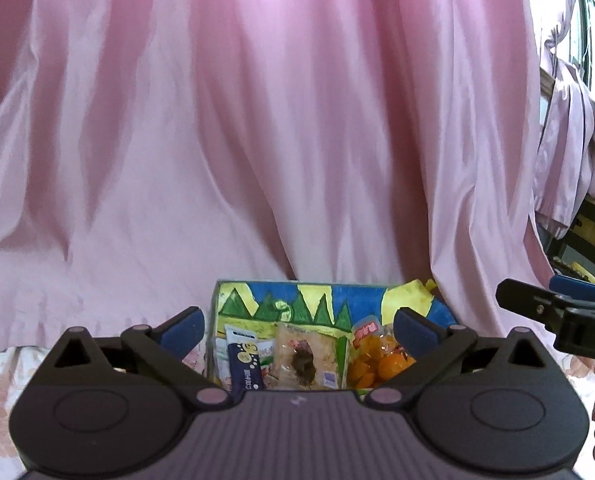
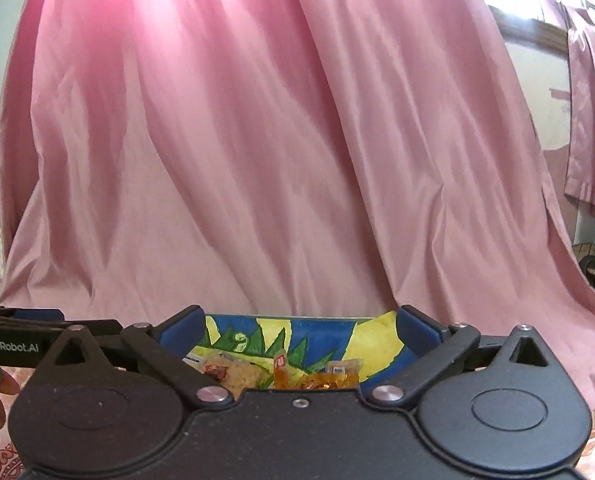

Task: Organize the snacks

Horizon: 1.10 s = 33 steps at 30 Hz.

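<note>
Light came from behind the pink curtain point(image 1: 257, 120), which glowed brightest along its top edge, nearly washed out to white there in the left view and hot pink in the right. Its folds threw soft vertical shadows. Both pictures bulged with fisheye distortion, corners vignetted dark. The box point(image 1: 297, 300) sat dimmer yet fairly sharp; the near black housings looked soft.

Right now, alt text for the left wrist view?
The left gripper, jaws open and empty, hovers over a painted box holding snack packets and a bag of orange candies. A pink curtain fills the background; the right gripper shows at the right edge.
</note>
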Each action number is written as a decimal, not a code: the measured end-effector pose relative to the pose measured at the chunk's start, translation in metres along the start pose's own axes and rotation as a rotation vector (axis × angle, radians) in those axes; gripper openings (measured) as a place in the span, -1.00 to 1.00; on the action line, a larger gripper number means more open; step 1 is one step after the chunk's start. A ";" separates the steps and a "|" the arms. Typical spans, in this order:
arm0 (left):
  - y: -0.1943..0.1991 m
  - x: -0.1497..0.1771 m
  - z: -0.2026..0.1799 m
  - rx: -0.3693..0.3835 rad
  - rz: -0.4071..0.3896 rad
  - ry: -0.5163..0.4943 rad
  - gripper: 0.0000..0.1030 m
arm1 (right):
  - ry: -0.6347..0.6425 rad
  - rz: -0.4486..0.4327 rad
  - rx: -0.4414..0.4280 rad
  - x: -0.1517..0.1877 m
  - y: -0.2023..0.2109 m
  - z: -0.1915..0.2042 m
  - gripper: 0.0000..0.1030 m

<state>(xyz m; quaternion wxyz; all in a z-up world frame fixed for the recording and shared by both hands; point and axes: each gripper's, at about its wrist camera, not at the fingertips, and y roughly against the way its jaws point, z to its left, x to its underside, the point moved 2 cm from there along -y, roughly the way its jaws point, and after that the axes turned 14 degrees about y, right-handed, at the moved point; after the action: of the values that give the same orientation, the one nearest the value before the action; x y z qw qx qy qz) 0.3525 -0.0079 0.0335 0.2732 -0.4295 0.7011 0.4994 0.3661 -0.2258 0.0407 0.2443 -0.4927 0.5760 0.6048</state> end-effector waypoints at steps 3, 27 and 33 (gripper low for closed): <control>0.011 0.000 0.000 -0.004 -0.019 0.003 0.99 | -0.003 -0.011 0.003 -0.001 0.012 0.000 0.98; 0.151 0.057 -0.008 -0.041 -0.119 -0.021 0.99 | -0.028 -0.076 0.051 0.026 0.160 0.019 0.99; 0.184 0.083 -0.013 -0.031 -0.138 -0.067 0.99 | -0.004 -0.093 0.061 0.038 0.202 0.027 0.99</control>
<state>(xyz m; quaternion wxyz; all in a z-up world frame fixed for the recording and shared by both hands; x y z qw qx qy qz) 0.1523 -0.0230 0.0564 0.3236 -0.4640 0.6524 0.5043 0.1682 -0.2544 0.0950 0.2882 -0.5099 0.5704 0.5759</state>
